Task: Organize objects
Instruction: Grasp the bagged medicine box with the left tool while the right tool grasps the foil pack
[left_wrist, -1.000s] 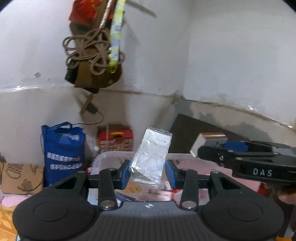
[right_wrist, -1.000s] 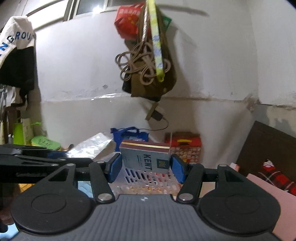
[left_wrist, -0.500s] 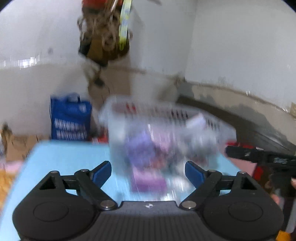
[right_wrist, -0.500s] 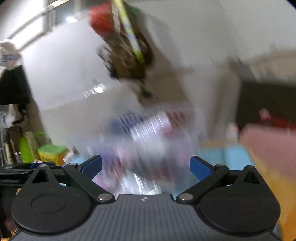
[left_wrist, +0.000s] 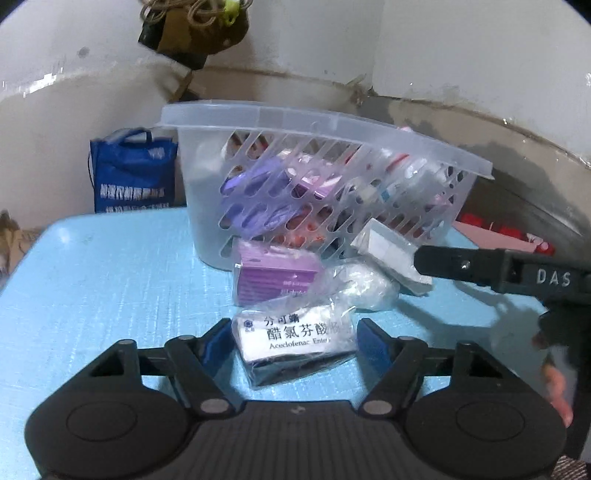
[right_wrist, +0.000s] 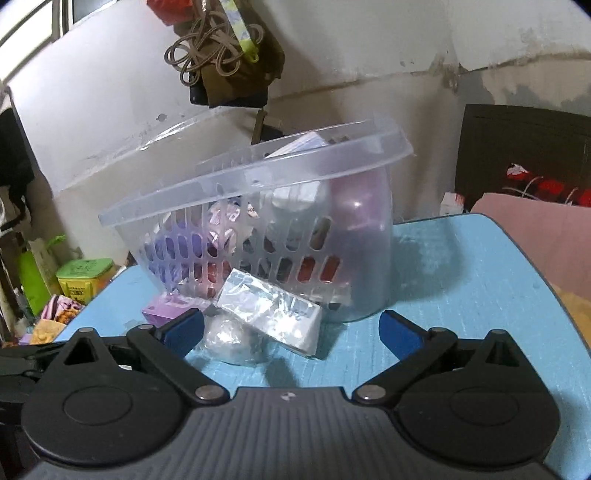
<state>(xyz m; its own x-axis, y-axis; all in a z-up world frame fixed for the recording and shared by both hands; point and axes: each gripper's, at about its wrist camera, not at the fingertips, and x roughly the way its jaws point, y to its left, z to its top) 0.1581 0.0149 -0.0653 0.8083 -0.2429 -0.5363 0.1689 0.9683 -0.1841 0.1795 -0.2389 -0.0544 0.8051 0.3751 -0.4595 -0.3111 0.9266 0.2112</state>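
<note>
Medicine packet (left_wrist: 295, 343) and boxes (left_wrist: 275, 275) before basket (left_wrist: 207, 229) on table (left_wrist: 110, 280)

stained white walls (left_wrist: 461, 51) (corner cracked) behind a blue table (left_wrist: 110, 266).

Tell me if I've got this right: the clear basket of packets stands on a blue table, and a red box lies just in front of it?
Not quite. The box in front of the basket is purple, not red, as the left wrist view shows. The rest holds: the clear basket of packets stands on the blue table.
</note>
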